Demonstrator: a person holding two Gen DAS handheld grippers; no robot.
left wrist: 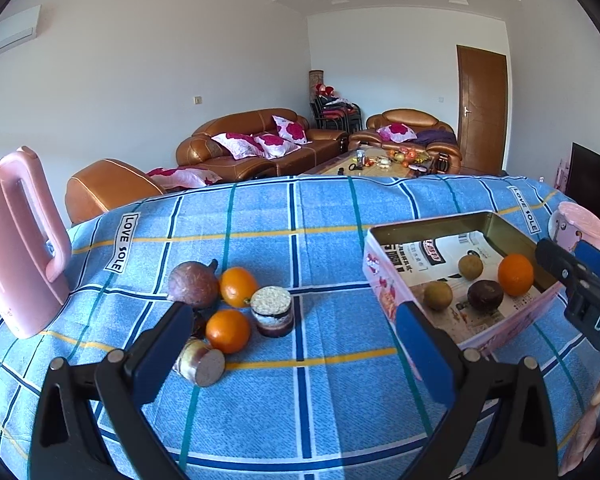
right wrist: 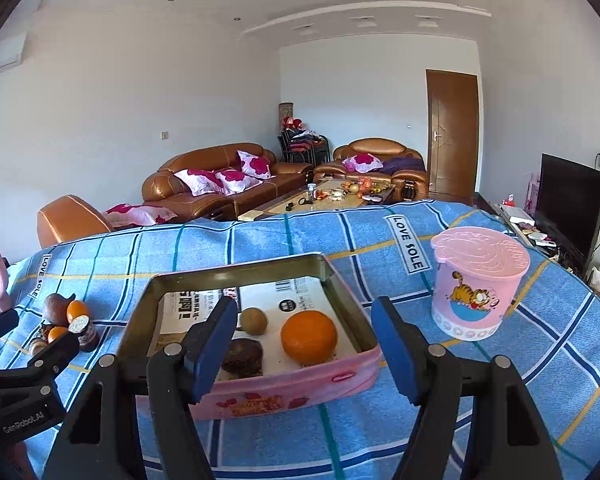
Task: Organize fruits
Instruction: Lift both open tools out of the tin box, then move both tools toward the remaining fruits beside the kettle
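In the left wrist view the left gripper [left wrist: 296, 356] has its fingers spread wide with nothing between them, hovering low in the frame over the blue checked cloth on the tabletop [left wrist: 340, 400]. The loose fruit sits at centre left: two small oranges [left wrist: 228, 330], a brown round fruit with a stem [left wrist: 193, 283], and two short jars, one upright [left wrist: 272, 311] and one tipped on its side [left wrist: 199, 360], all packed close together. At the right of that frame is the pink tin tray [left wrist: 384, 292], already holding an orange and three brownish fruits. In the right wrist view the right gripper [right wrist: 304, 348] is likewise spread and empty, framing the tray's near wall [right wrist: 284, 394], with the tray's orange [right wrist: 309, 336] just beyond; a pink lidded cup [right wrist: 476, 284] stands at right. The main risk I judge is in the crowded pile: fingers closing on the near orange could catch the tipped jar or nudge the other round fruit, sending it rolling across the cloth. The two grippers are also near each other around the tray, so a careless swing could knock it or clip the cup.
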